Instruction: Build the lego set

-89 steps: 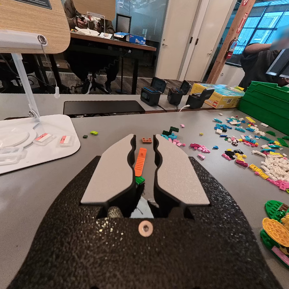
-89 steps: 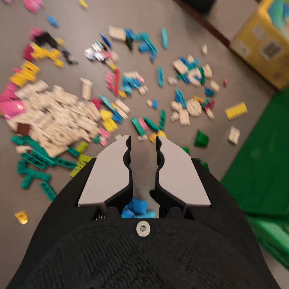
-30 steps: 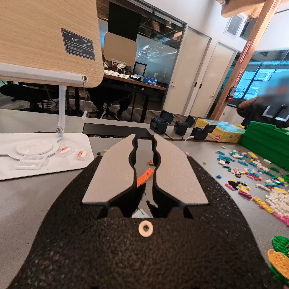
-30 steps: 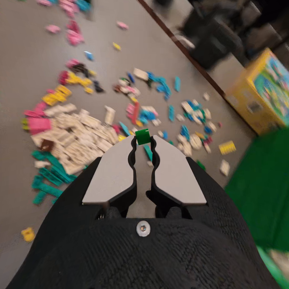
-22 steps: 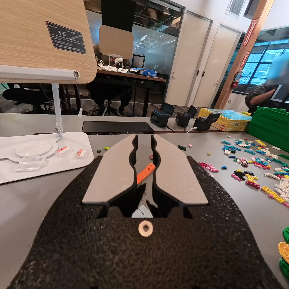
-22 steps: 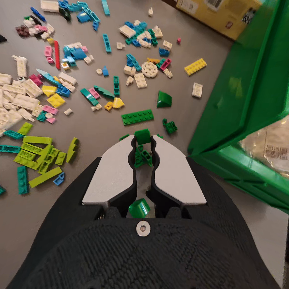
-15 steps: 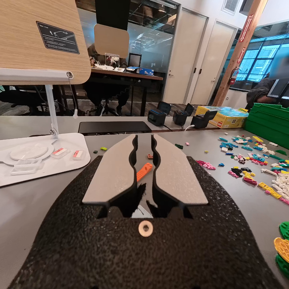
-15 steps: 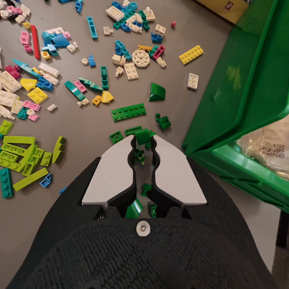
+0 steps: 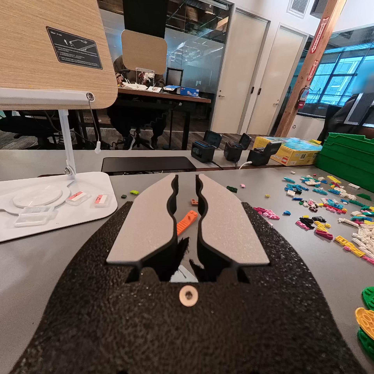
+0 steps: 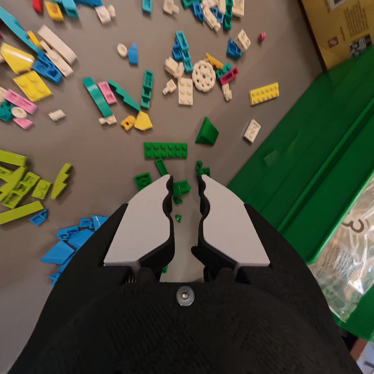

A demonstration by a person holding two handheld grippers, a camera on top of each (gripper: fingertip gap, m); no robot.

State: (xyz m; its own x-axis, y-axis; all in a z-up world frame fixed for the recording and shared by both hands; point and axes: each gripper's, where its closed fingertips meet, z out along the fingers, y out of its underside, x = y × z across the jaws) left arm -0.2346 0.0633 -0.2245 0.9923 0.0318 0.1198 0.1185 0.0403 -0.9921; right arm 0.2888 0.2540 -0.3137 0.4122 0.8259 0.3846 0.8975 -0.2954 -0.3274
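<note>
Between right tongs [image 10: 185, 179], parted narrow: small green brick [image 10: 181, 188] on bench [image 10: 105, 153], against left pad, clear of right pad. Green plate [image 10: 165, 150] just ahead. Left tongs [image 9: 186, 178] narrow, gripping nothing; orange separator tool [image 9: 186, 221] on bench beneath gap, seen only in left view.

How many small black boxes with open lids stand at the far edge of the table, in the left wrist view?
3: left box, middle box, right box beside the yellow carton. More may be hidden outside the view.

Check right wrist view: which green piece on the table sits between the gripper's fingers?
The small green brick, by the left fingertip. The long green plate and green wedge lie beyond the tips.
</note>
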